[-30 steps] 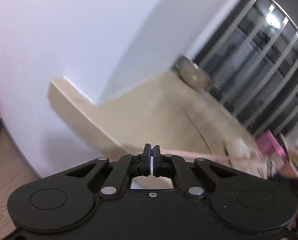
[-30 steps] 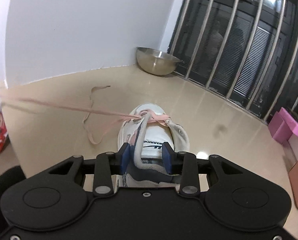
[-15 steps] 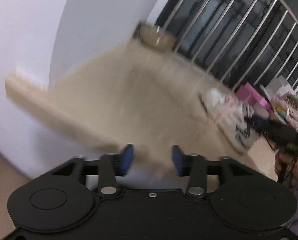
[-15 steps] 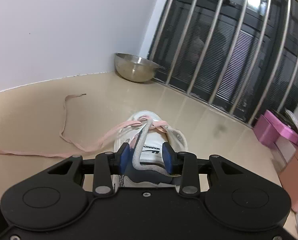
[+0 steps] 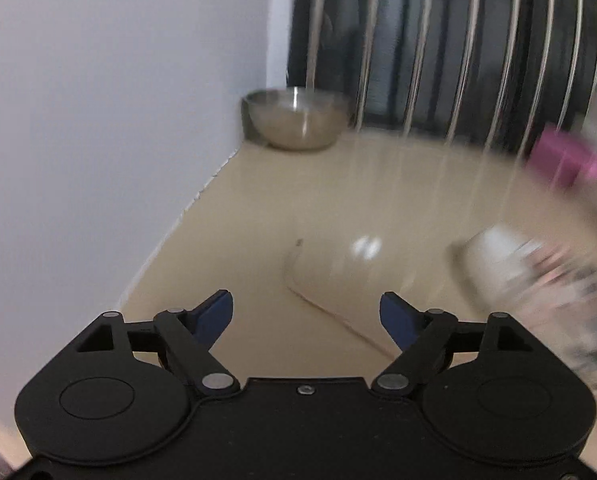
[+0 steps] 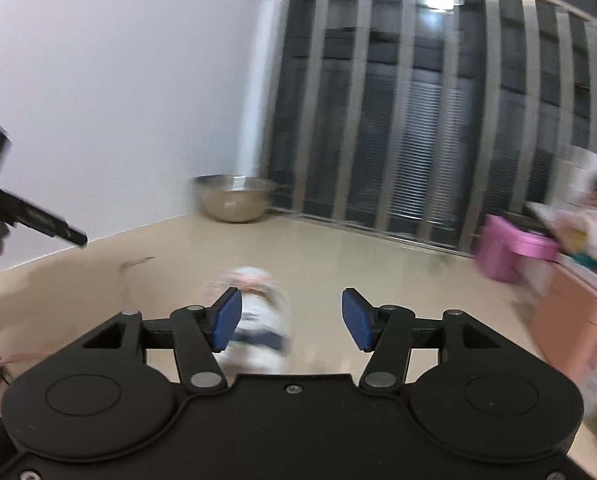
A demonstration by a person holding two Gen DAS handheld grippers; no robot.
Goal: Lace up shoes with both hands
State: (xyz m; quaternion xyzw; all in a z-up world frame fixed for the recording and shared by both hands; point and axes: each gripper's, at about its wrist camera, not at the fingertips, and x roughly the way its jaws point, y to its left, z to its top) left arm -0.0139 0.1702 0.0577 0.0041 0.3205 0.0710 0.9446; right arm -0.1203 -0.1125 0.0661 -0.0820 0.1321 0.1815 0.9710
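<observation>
Now | shoe [image 6: 254, 316] on the beige floor [image 6: 378, 264], nearer me than the steel bowl [image 6: 234, 196] | pink lace [image 5: 322, 304] trails left of shoe: soft, limp, I'd pinch near its tip | left claw [image 5: 306, 316] opening, empty | right claw [image 6: 290, 318] opening, nothing pinched, shoe showing just beyond.

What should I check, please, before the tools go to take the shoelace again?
1. Left tool empty, jaws opening: ok.
2. Right tool empty, jaws opening: ok.
3. White sneaker in view, in front of right tool: ok.
4. Thin pale lace lying loose on the beige floor: ok.
5. Lace end sharp enough to aim at: not ok, blurred.
6. Which eyelet comes next: cannot tell.
</observation>
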